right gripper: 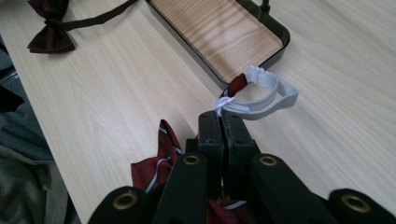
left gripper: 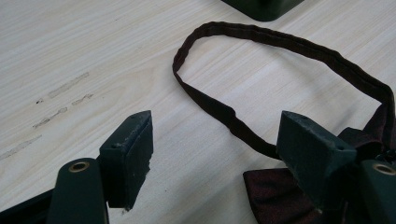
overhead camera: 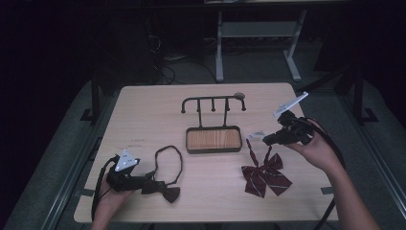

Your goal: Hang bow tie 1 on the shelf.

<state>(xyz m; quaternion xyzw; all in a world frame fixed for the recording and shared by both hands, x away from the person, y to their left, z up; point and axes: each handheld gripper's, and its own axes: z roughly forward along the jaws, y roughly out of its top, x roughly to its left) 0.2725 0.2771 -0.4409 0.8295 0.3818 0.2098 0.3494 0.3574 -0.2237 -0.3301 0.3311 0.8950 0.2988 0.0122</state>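
White elastic band [right gripper: 261, 93] pinched in closed right claw [right gripper: 223, 119]; left claw [left gripper: 215, 154] wide open, empty; no legible writing.

Table [overhead camera: 143, 110]: bow ties [overhead camera: 163, 190], rack [overhead camera: 213, 139]

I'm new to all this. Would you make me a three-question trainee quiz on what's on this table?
1. True or false: the right hand-held gripper is shut on the white elastic loop of the striped bow tie.
2. The left hand-held gripper's jaws are: A open, B shut on the dark bow tie.
3. What stands behind the wooden tray?

Key: 1 true; 2 A; 3 a black rack with hooks.
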